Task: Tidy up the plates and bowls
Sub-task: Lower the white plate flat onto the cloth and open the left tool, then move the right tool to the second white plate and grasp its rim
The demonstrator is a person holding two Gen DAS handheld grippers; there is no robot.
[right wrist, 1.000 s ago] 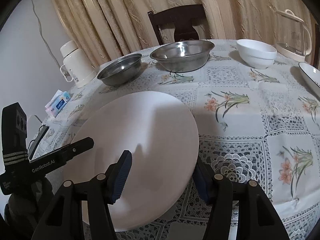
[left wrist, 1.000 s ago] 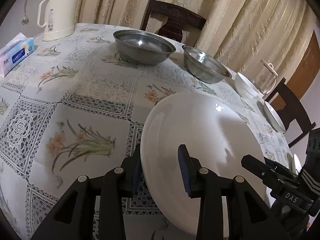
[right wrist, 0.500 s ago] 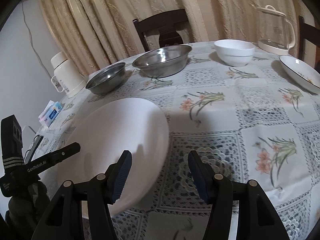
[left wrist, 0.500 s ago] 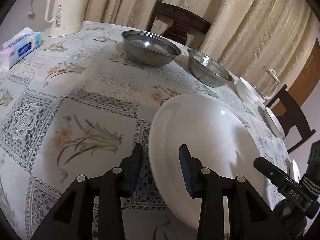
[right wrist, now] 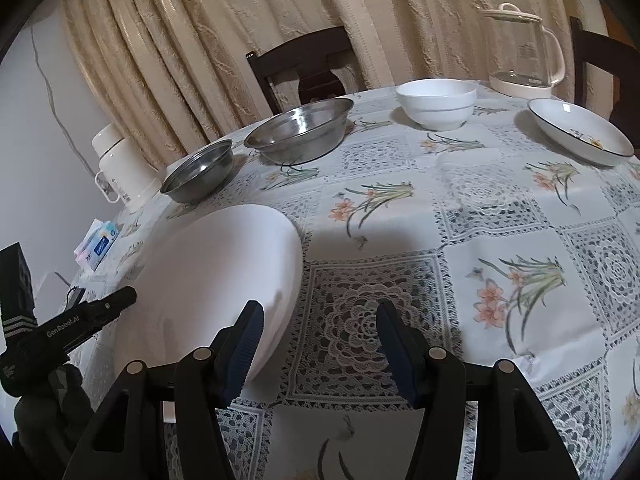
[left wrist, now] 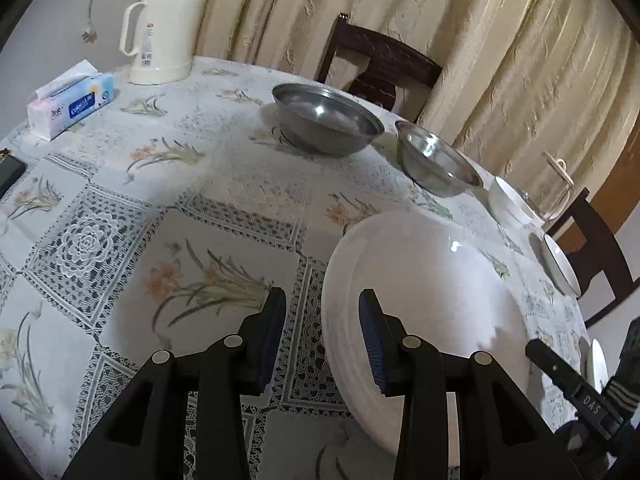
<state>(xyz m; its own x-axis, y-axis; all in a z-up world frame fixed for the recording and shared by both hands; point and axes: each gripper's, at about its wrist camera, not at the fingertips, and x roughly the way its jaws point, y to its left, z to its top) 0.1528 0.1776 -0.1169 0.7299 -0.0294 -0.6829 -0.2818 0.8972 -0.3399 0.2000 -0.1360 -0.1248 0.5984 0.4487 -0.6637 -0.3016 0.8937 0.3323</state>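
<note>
A stack of white plates point(left wrist: 424, 300) lies on the flowered tablecloth near the front edge. My left gripper point(left wrist: 324, 332) is open at the stack's left rim. Its right finger hangs over the rim, and bare cloth shows between its left finger and the plates. In the right wrist view the same white plates point(right wrist: 216, 280) lie at the lower left. My right gripper point(right wrist: 320, 344) stands open beside them over lace cloth, nothing between its fingers. Farther back stand a large steel bowl point(right wrist: 298, 128), a small steel bowl point(right wrist: 198, 172), a white bowl point(right wrist: 438, 104) and a dark-rimmed shallow dish point(right wrist: 580, 132).
A cream thermos jug point(left wrist: 164, 28), a tissue box point(left wrist: 72, 100) and a dark phone point(left wrist: 10, 174) sit at the far left of the round table. A glass kettle point(right wrist: 524, 48) stands at the back right. Dark wooden chairs point(left wrist: 380, 64) stand by the curtain.
The plate rim that sat against my left finger now lies apart from it, to the right. My right gripper has swung right, off the plates, which were between its fingers before.
</note>
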